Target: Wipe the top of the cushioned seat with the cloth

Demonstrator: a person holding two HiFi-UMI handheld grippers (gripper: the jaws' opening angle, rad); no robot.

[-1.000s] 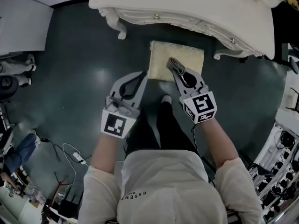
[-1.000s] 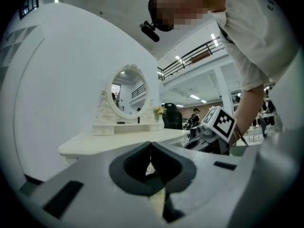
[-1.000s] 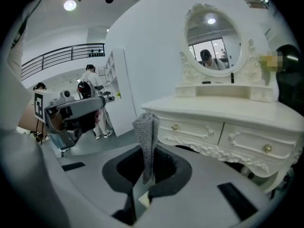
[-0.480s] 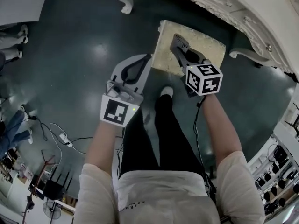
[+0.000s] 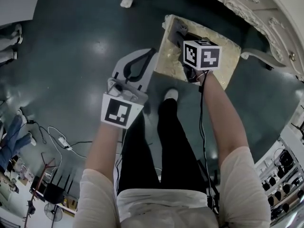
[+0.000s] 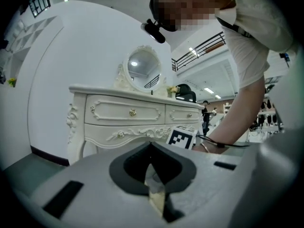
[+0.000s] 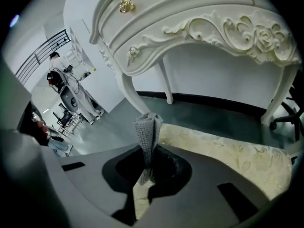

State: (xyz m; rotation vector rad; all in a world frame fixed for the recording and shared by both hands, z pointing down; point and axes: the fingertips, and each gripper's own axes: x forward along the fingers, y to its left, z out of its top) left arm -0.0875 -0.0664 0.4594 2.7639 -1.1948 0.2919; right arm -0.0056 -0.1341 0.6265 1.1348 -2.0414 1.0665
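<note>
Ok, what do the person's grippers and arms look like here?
The left gripper and right gripper are light grey, two-jawed, with dark teardrop openings behind the jaws. Each carries a white cube with black square markers. A thin black cable trails from the right one. Pale short sleeves cover the upper arms.

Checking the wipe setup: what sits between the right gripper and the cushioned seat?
Only the cloth, pinched in the right gripper, jutting over the cushioned seat; right gripper view.
</note>
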